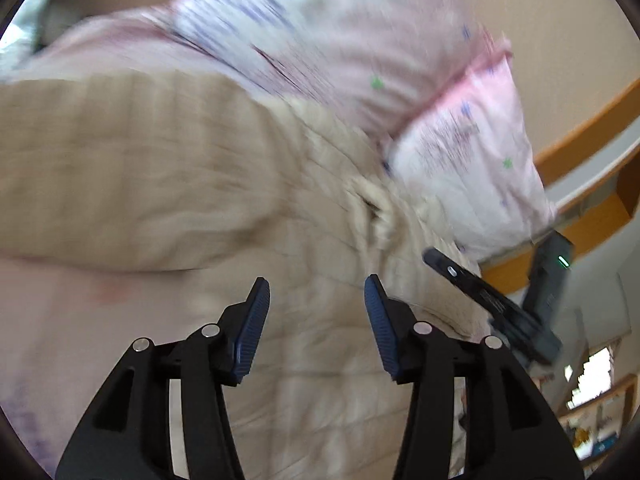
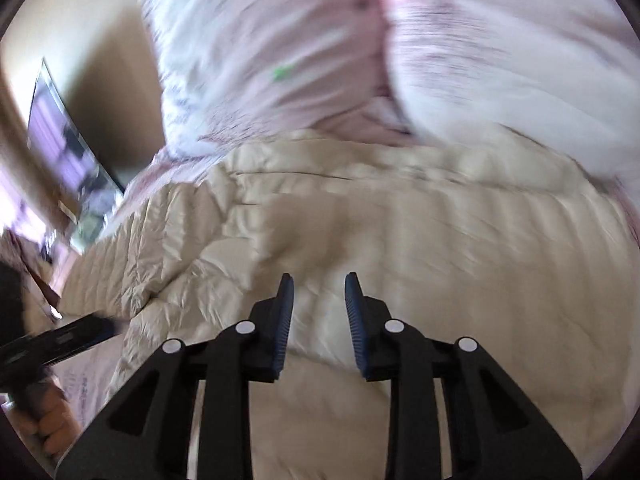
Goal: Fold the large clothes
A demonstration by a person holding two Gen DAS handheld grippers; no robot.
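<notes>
A beige quilted jacket (image 1: pixel 168 176) lies spread on a bed, with a puckered fold (image 1: pixel 376 212) near its middle. My left gripper (image 1: pixel 317 280) hovers over it, jaws apart with nothing between them. In the right wrist view the same cream jacket (image 2: pixel 400 240) fills the middle, and my right gripper (image 2: pixel 319 276) hangs above it with a narrower gap that is also empty. The right gripper (image 1: pixel 440 264) shows blurred at the jacket's right edge in the left wrist view. The left gripper (image 2: pixel 96 328) appears at the lower left of the right wrist view, held by a hand (image 2: pixel 44 432).
Pink and white pillows (image 1: pixel 328 40) with small star prints lie beyond the jacket on pink bedding (image 1: pixel 60 320). A wooden bed frame (image 1: pixel 580 140) runs at the right. A dark screen (image 2: pixel 68 152) hangs on the beige wall at the left. Both views are motion-blurred.
</notes>
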